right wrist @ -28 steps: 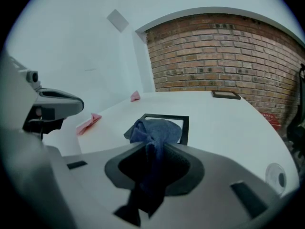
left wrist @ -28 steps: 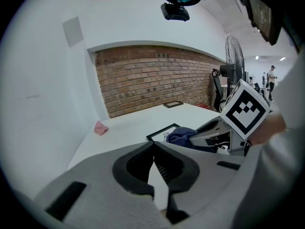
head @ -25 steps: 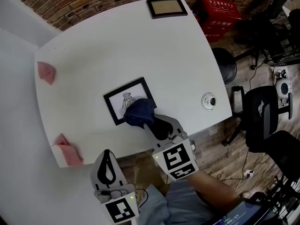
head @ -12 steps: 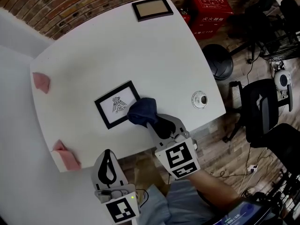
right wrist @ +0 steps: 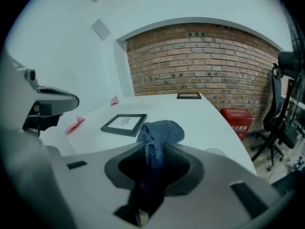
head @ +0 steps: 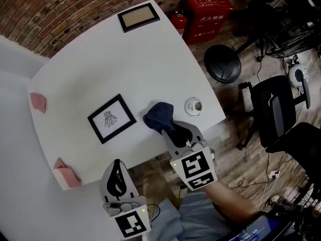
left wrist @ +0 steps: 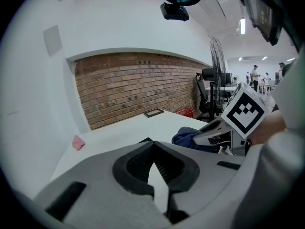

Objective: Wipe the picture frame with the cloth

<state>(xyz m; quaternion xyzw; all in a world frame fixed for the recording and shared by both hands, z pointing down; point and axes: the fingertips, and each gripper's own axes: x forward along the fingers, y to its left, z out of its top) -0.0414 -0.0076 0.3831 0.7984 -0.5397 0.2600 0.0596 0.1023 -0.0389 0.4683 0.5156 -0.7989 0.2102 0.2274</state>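
The black-framed picture [head: 111, 118] lies flat on the white table [head: 125, 64]. To its right, a small gap away, the dark blue cloth [head: 159, 115] rests bunched on the table, and my right gripper [head: 168, 127] is shut on it. In the right gripper view the cloth [right wrist: 159, 132] hangs from between the jaws of the right gripper [right wrist: 151, 171], with the picture frame [right wrist: 125, 123] ahead and to the left. My left gripper [head: 116, 165] is held off the table's near edge, shut and holding nothing. In the left gripper view the jaws of that gripper [left wrist: 155, 173] meet at the tip.
A second frame [head: 139, 16] lies at the table's far corner. Two pink cloths [head: 37, 102] [head: 67, 172] sit along the left side. A small round dish [head: 193, 106] is just right of the blue cloth. A red box [head: 206, 11], stool [head: 222, 63] and office chair [head: 273, 114] stand beyond the table.
The right gripper has drawn the blue cloth off the picture's lower right corner to the right, leaving the frame uncovered. The left gripper has stayed put.
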